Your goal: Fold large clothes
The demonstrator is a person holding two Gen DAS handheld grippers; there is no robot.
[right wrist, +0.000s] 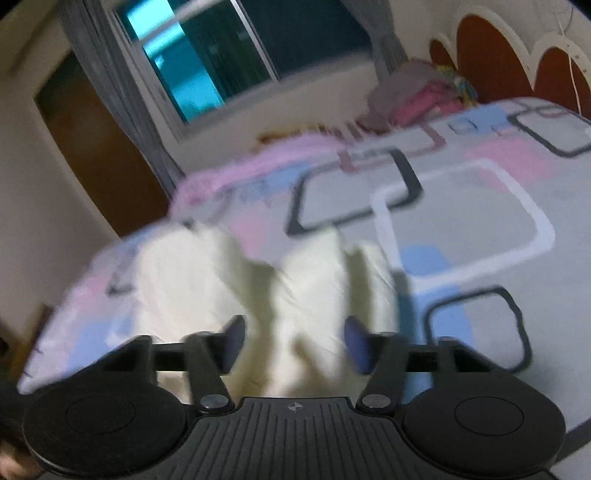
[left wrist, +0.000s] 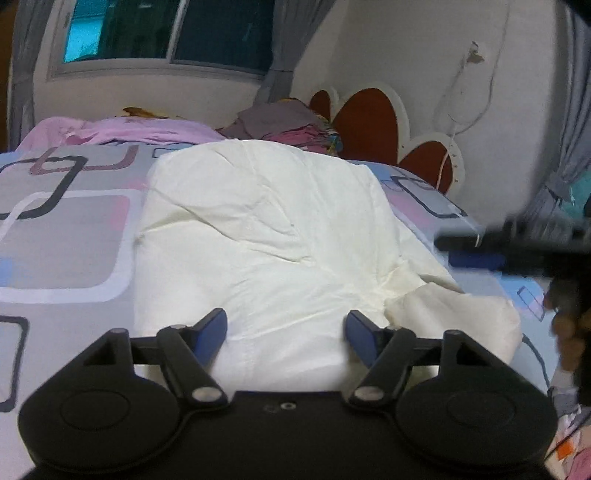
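A large cream-white garment (left wrist: 266,236) lies bunched on the patterned bedspread (left wrist: 62,240), with a loose end (left wrist: 461,317) at its right. My left gripper (left wrist: 286,332) hovers over its near edge with its blue pads (left wrist: 216,328) wide apart and not pressing the cloth. In the right wrist view, which is blurred, the same white cloth (right wrist: 207,280) lies in folds ahead of my right gripper (right wrist: 293,336). Its jaws stand apart, with cloth showing in the gap but not pinched. The right gripper (left wrist: 476,247) also appears as a dark blur in the left wrist view, held by a hand (left wrist: 569,325).
A heap of pink and purple clothes (left wrist: 288,125) sits at the head of the bed by the red and white headboard (left wrist: 369,122). A pink blanket (left wrist: 122,129) lies along the far side under a window (left wrist: 166,33). A brown door (right wrist: 96,147) stands past the bed's corner.
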